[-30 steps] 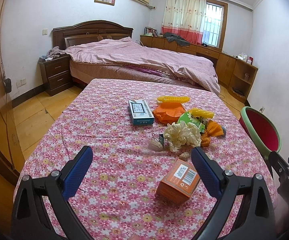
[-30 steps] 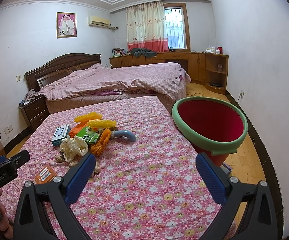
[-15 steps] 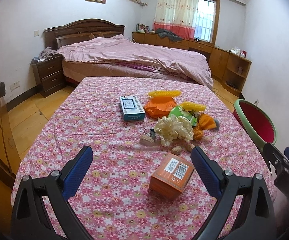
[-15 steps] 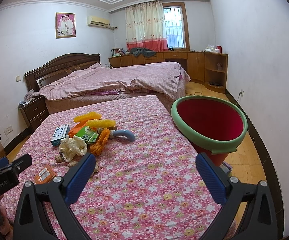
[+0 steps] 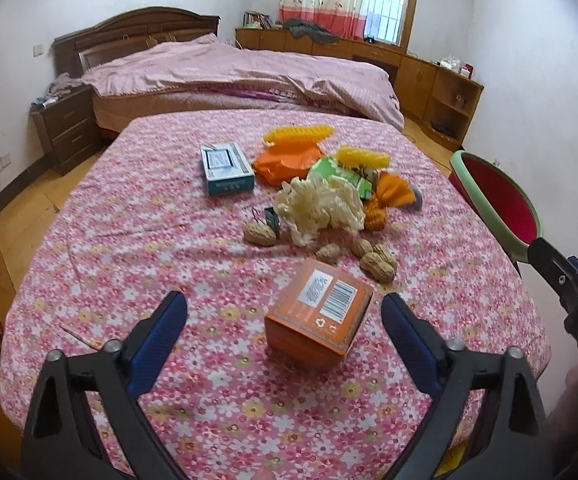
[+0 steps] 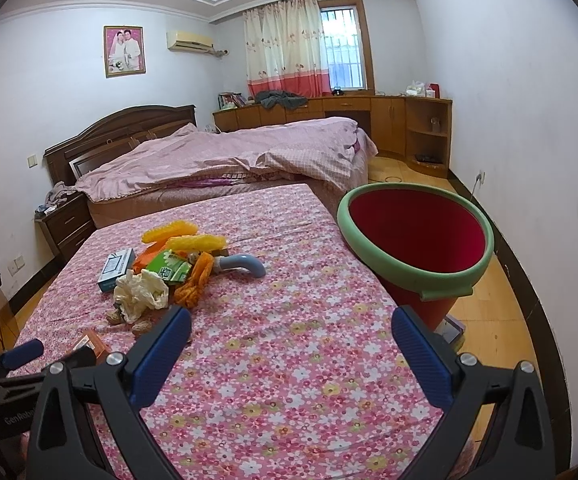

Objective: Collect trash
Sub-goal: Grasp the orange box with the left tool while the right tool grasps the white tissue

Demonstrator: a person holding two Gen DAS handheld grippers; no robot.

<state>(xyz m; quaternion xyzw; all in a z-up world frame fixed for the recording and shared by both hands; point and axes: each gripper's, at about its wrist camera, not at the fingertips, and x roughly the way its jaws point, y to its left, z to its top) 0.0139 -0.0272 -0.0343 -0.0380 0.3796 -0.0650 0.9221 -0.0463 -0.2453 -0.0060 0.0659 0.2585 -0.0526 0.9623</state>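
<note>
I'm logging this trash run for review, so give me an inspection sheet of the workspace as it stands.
Surface: table under a pink floral cloth.
Job's things: orange box lies between the open fingers of the left gripper, not gripped; peanuts, crumpled tissue, blue-white box, orange and green wrappers piled mid-table; red bin with a green rim stands off the table's right edge.
Clutter: yellow rollers, grey curved tube.
Grippers: both open; right gripper hovers over bare cloth.
Cables: cord at a wall socket.
Surroundings: bed, nightstand, cabinets, curtained window.
</note>
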